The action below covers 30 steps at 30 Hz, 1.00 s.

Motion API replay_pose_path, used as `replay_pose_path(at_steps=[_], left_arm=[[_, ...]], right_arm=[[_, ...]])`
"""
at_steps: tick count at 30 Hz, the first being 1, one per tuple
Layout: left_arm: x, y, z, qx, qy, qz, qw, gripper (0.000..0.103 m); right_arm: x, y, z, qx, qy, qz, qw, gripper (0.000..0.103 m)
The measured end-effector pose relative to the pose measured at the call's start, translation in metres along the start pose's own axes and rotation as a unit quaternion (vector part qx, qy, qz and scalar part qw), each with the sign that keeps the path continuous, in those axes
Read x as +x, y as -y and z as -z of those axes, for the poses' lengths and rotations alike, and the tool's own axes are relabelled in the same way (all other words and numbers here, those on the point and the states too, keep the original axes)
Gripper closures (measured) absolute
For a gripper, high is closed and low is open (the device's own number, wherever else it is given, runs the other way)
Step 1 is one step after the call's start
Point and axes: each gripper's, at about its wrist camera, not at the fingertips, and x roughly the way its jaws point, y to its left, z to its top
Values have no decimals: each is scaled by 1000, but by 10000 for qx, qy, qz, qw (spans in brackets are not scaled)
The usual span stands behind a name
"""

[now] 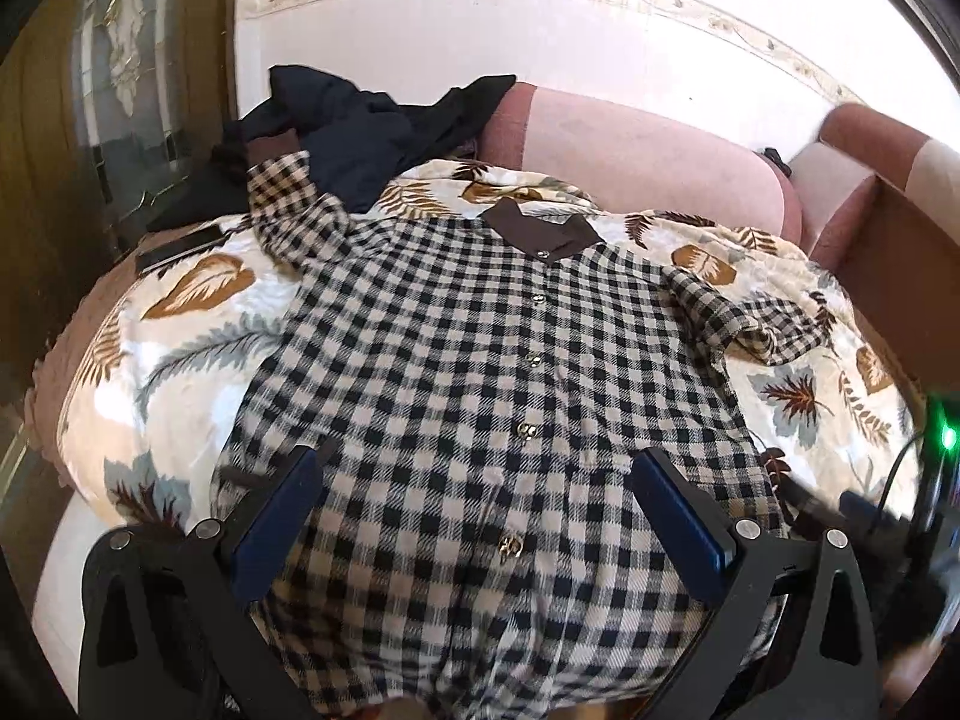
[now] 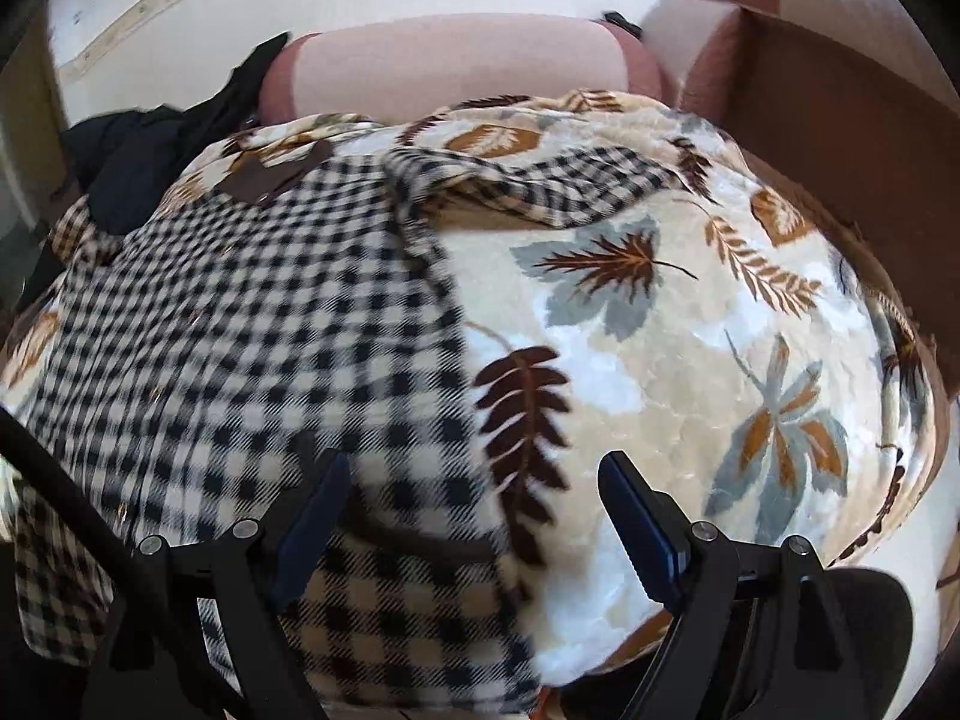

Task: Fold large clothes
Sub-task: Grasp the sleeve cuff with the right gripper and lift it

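Observation:
A black-and-cream checked shirt (image 1: 480, 360) with a brown collar (image 1: 543, 231) lies face up, buttoned, on a leaf-patterned blanket (image 1: 198, 300). One sleeve (image 1: 294, 210) runs to the far left, the other (image 1: 750, 318) is bunched at the right. My left gripper (image 1: 480, 474) hovers open over the shirt's lower front, nothing between its fingers. In the right wrist view the shirt (image 2: 240, 330) fills the left half and its right sleeve (image 2: 540, 180) trails across the blanket (image 2: 690, 360). My right gripper (image 2: 474, 474) is open above the shirt's right side edge.
Dark clothes (image 1: 360, 132) are heaped at the far left of the blanket. A pink sofa backrest (image 1: 630, 144) rises behind, with an armrest (image 1: 870, 180) to the right. A dark flat object (image 1: 180, 249) lies at the blanket's left edge. A wooden door (image 1: 108, 90) stands left.

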Motion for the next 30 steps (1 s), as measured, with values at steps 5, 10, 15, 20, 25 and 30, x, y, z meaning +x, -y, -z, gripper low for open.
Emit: replay_pose_path(at_steps=[5,10,15,20,25,30], left_arm=[[23,9,-2,180,-62,-96,9998,0],[52,11,-8,141,-271,-141,9994,0],[81,20,-11,202,-549,-284,9979,0],[103,28,-11,300,-813,-530,9948,0],[111,39,-8,445,-989,-746,9913,0],[112,53,-5,550,-1074,-814,9894,0]], right_arm=[[45,48,-50,397,-11,-71,9992,15],[105,112,-116,790,139,80,9967,29],[154,166,-161,1626,150,-295,9861,30],[191,197,-191,2281,103,-1081,9676,29],[211,214,-206,2705,139,-1496,9509,59],[210,247,-205,3239,182,-1840,9279,98]])
